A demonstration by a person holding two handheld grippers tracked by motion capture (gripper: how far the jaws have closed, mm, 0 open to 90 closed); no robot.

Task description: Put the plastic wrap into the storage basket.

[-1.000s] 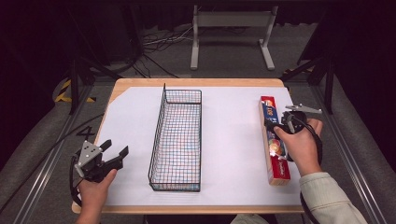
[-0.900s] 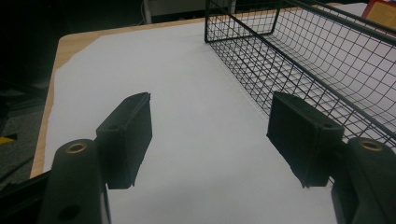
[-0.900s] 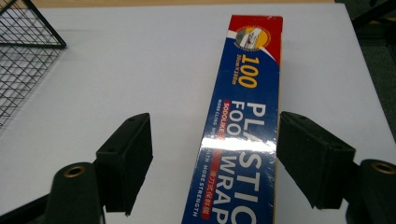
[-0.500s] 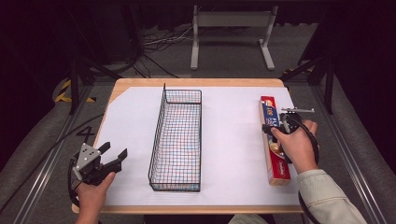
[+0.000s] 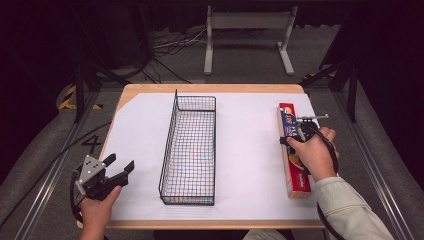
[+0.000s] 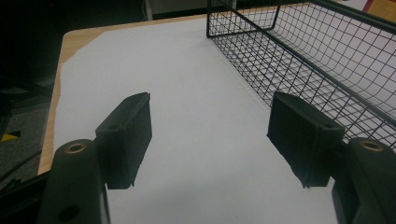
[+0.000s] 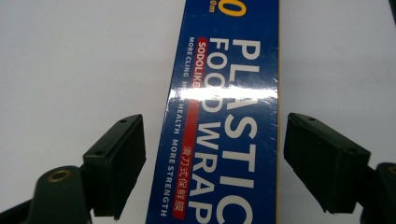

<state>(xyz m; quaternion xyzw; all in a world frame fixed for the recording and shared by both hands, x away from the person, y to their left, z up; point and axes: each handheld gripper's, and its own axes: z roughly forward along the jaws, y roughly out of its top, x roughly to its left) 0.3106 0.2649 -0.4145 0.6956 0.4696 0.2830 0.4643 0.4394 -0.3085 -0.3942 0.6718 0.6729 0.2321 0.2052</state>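
A long box of plastic food wrap (image 5: 298,182), blue and red, lies lengthwise along the table's right side. My right gripper (image 5: 296,133) hangs over its far half, open. In the right gripper view the box (image 7: 224,116) runs between the two spread jaws of the right gripper (image 7: 215,156), which stand on either side of it without touching. Near the table's front left corner, my left gripper (image 5: 121,163) is open and holds nothing. In the left gripper view the left gripper (image 6: 210,133) points across bare white paper towards the basket.
A black wire basket (image 5: 172,145) stands lengthwise in the middle of the white-covered table (image 5: 140,125), and its long side (image 6: 303,60) runs just right of the left jaws. Wooden table edges show at front and left. A metal stand and cables lie on the floor beyond.
My right gripper has shifted left and down, from the box's outer edge to straddling it. My left gripper has drifted slightly towards the front edge.
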